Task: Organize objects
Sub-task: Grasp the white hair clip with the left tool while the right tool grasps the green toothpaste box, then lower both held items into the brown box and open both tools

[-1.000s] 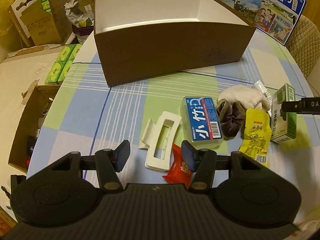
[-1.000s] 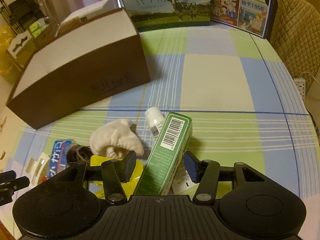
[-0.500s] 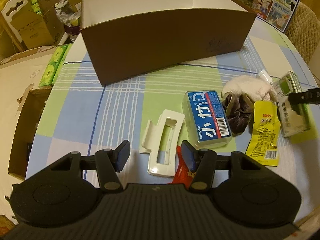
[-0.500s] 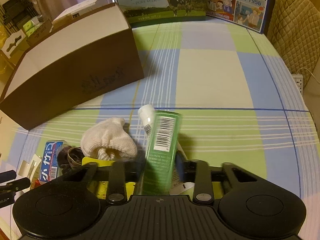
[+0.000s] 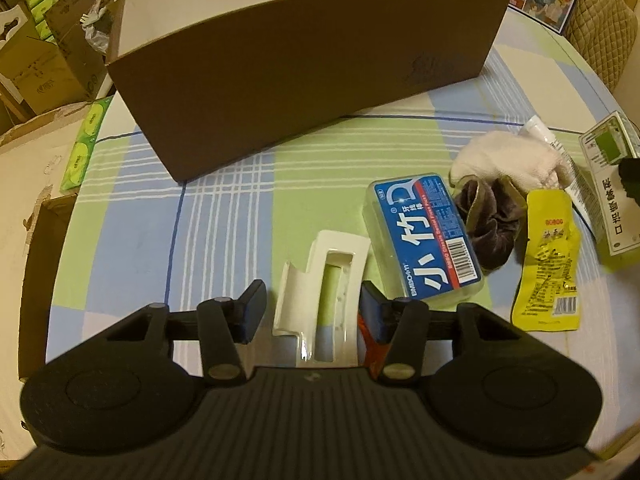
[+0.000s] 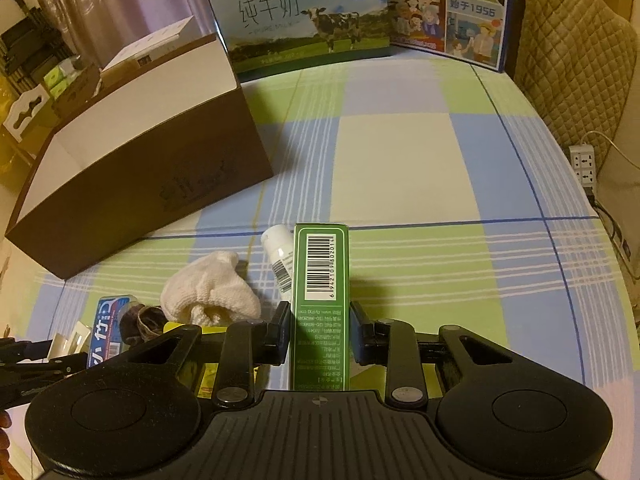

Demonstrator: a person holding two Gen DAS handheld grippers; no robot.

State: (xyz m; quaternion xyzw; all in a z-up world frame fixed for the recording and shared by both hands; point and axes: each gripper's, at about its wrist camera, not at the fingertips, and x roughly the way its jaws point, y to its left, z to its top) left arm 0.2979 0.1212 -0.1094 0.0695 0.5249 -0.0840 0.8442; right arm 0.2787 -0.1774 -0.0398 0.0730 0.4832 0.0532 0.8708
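A big brown cardboard box (image 5: pixel 304 64) with a white inside stands at the back of the checked table; it also shows in the right wrist view (image 6: pixel 132 160). My left gripper (image 5: pixel 312 308) is open around a white hair claw clip (image 5: pixel 324 296), with a red packet (image 5: pixel 368 344) under its right finger. My right gripper (image 6: pixel 320 328) is shut on a green carton (image 6: pixel 320 292), also seen at the right of the left wrist view (image 5: pixel 608 184).
Between the grippers lie a blue floss box (image 5: pixel 424 236), a dark scrunchie (image 5: pixel 488 220), a white sock (image 5: pixel 504 156), a yellow sachet (image 5: pixel 548 260) and a white tube (image 6: pixel 278 252). Milk cartons (image 6: pixel 304 20) stand at the table's back. A quilted chair (image 6: pixel 572 64) is right.
My right gripper closed on the green carton and straightened it. My left gripper moved forward until the white clip lies between its open fingers.
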